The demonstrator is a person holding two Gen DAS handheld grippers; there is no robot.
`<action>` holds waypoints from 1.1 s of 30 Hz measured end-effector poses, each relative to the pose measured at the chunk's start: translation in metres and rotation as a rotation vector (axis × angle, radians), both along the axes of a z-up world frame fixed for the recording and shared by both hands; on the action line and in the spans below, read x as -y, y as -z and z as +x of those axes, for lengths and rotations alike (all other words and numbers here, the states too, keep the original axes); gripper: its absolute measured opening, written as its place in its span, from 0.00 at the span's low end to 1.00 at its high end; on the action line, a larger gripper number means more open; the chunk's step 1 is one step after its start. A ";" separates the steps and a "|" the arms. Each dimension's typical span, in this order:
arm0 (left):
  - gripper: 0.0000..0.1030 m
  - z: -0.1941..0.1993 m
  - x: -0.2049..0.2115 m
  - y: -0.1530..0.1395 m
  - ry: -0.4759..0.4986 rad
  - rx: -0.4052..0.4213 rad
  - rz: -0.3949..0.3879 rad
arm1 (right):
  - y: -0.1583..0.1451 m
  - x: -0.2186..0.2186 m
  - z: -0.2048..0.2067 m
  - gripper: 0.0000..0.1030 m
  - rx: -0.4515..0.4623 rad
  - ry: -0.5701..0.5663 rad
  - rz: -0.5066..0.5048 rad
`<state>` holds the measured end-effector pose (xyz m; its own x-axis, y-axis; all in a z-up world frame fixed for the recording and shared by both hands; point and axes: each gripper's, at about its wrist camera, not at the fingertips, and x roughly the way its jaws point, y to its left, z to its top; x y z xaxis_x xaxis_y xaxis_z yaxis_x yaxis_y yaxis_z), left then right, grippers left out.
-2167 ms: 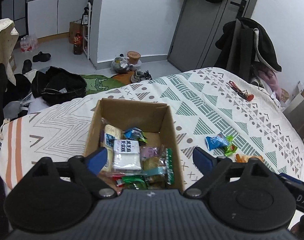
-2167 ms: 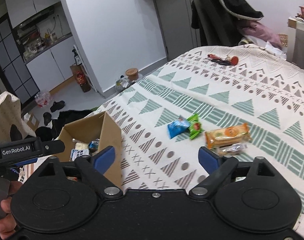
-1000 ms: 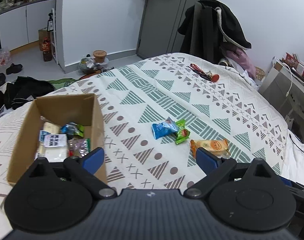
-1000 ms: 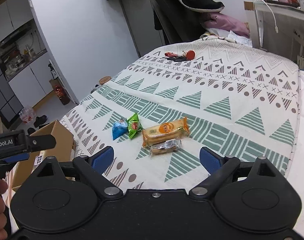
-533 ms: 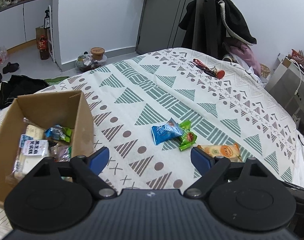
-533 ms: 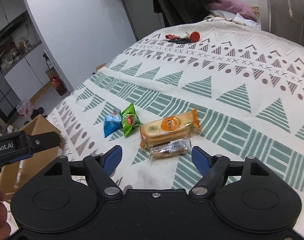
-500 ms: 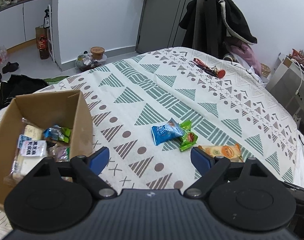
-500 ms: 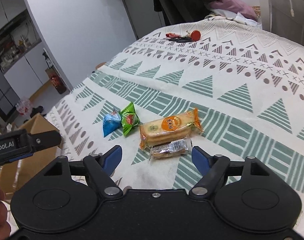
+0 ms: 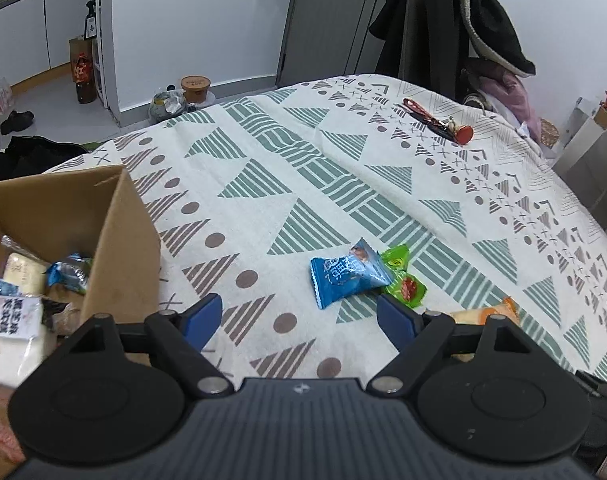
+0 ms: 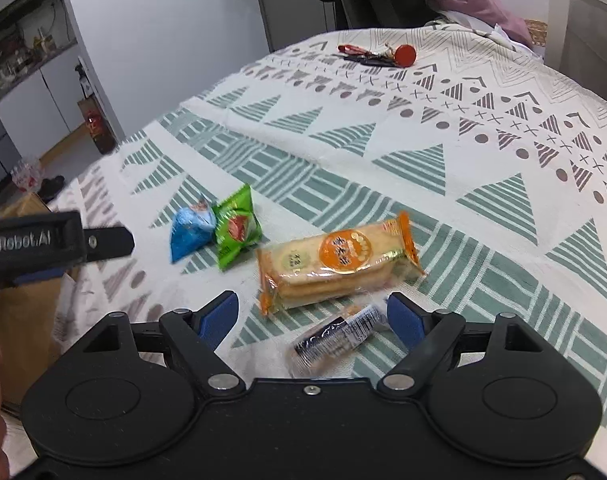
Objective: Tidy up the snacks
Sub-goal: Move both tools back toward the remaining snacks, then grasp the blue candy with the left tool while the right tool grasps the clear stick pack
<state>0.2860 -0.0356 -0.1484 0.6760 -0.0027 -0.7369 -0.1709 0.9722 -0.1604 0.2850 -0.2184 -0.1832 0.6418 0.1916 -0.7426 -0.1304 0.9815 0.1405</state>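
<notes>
The right gripper [image 10: 312, 319] is wide apart and holds nothing. Between its blue fingers [image 10: 219, 316] lies a small clear-wrapped snack [image 10: 337, 338], blurry and hard to read. Just past it is an orange cracker pack [image 10: 335, 260], and the two look like they touch. To the left of that sit a green packet [image 10: 236, 232] and a blue packet [image 10: 191, 232], side by side and touching. The left gripper [image 9: 299, 318] is also wide apart and empty, over the patterned bedspread [image 9: 303, 184]. The blue packet [image 9: 347, 274] lies just ahead of it, with the green packet [image 9: 403, 276] on its far side. Only the end of the orange cracker pack [image 9: 483, 314] peeks out behind the gripper's right finger. A cardboard box [image 9: 119, 248] stands on the bed at the left, well apart from the loose snacks. Inside it are wrapped snacks: a white pack with writing [image 9: 17, 316], a blue and green packet [image 9: 69, 272] and a pale bar [image 9: 23, 272]. The box is cut off at the picture's edge, so the rest of what is in it cannot be seen. In the right view the box [image 10: 23, 320] is mostly hidden behind the other gripper. Far back on the bed lies a bunch of keys with a red tag [image 10: 379, 56].
</notes>
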 end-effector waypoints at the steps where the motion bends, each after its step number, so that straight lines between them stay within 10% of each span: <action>1: 0.82 0.004 0.001 0.002 0.003 -0.003 0.005 | 0.004 0.001 0.001 0.74 -0.018 0.002 -0.011; 12: 0.82 0.025 0.013 0.021 0.036 -0.028 0.046 | 0.006 0.013 -0.014 0.20 -0.014 0.023 -0.104; 33: 0.82 0.074 0.037 0.048 0.071 -0.039 0.200 | 0.007 0.038 0.003 0.17 -0.004 0.166 -0.094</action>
